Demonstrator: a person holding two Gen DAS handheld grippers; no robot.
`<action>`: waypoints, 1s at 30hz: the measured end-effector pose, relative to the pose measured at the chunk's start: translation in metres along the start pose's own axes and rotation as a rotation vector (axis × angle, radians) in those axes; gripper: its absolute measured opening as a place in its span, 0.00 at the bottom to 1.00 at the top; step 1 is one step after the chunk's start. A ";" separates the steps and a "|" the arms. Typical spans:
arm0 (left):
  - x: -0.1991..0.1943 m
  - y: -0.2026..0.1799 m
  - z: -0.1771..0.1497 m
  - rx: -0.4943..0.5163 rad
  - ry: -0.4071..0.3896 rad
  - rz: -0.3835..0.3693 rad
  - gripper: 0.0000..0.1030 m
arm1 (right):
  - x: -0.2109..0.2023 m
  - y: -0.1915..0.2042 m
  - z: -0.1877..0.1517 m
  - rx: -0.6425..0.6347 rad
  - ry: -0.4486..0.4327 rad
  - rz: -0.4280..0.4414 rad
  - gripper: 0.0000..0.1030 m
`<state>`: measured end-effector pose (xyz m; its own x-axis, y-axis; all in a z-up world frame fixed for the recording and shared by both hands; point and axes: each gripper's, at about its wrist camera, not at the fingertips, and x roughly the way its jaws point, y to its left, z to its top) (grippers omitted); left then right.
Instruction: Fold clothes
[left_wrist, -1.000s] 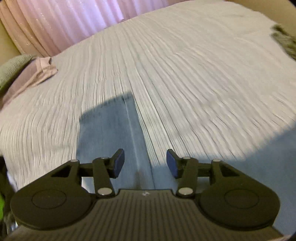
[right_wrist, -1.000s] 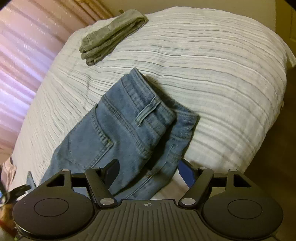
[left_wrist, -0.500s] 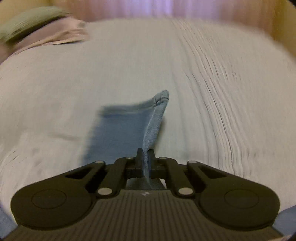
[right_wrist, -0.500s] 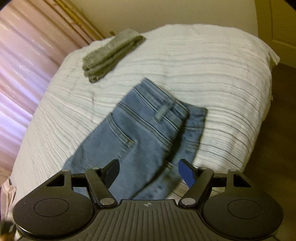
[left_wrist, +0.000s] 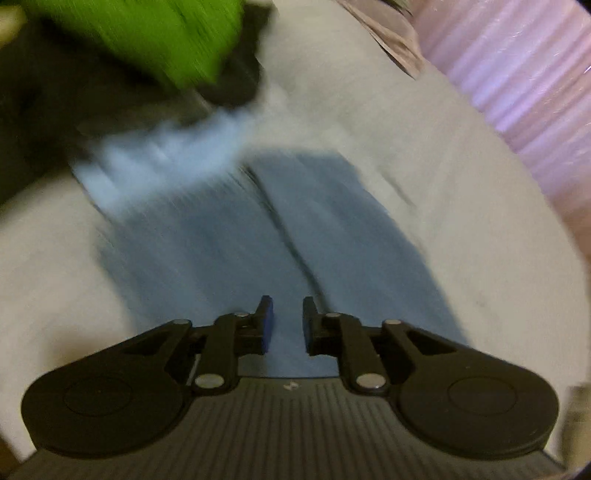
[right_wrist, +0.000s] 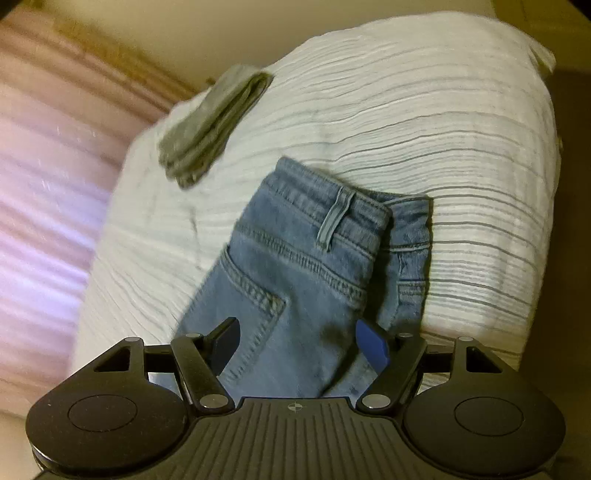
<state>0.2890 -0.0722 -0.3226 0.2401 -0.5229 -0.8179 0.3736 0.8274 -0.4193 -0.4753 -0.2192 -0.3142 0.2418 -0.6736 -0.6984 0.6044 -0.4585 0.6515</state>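
Observation:
A pair of blue jeans (right_wrist: 295, 280) lies on the white ribbed bedspread (right_wrist: 424, 122), waistband and belt loop away from me, back pocket up. My right gripper (right_wrist: 299, 343) is open, its fingers low over the seat of the jeans, holding nothing. In the blurred left wrist view the jeans' legs (left_wrist: 266, 240) lie flat, a seam running down the middle. My left gripper (left_wrist: 286, 319) is open a little just above the denim, nothing between its pads. A paler blue part of the jeans (left_wrist: 166, 155) is smeared by motion at the far end.
A folded grey garment (right_wrist: 214, 122) lies on the far corner of the bed. Pink curtains (right_wrist: 37, 184) hang to the left. A green and black shape (left_wrist: 147, 44), blurred, fills the left view's top left. A pink cloth (left_wrist: 388, 33) lies beyond.
My left gripper was shut on a denim edge half a second ago; now it has opened, let go and swung round over the legs. My right gripper has dropped closer to the jeans.

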 end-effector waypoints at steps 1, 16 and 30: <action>0.006 -0.006 -0.004 -0.007 0.003 -0.022 0.14 | 0.000 -0.005 0.003 0.024 -0.006 0.015 0.71; 0.046 -0.019 -0.022 -0.135 0.048 -0.081 0.23 | 0.025 -0.046 0.037 0.134 -0.017 0.089 0.51; 0.037 -0.028 -0.021 -0.044 -0.010 -0.098 0.03 | 0.020 -0.038 0.062 -0.014 0.033 0.086 0.06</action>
<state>0.2684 -0.1106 -0.3488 0.2133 -0.6040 -0.7679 0.3565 0.7799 -0.5144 -0.5399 -0.2516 -0.3346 0.3183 -0.6906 -0.6494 0.5909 -0.3911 0.7056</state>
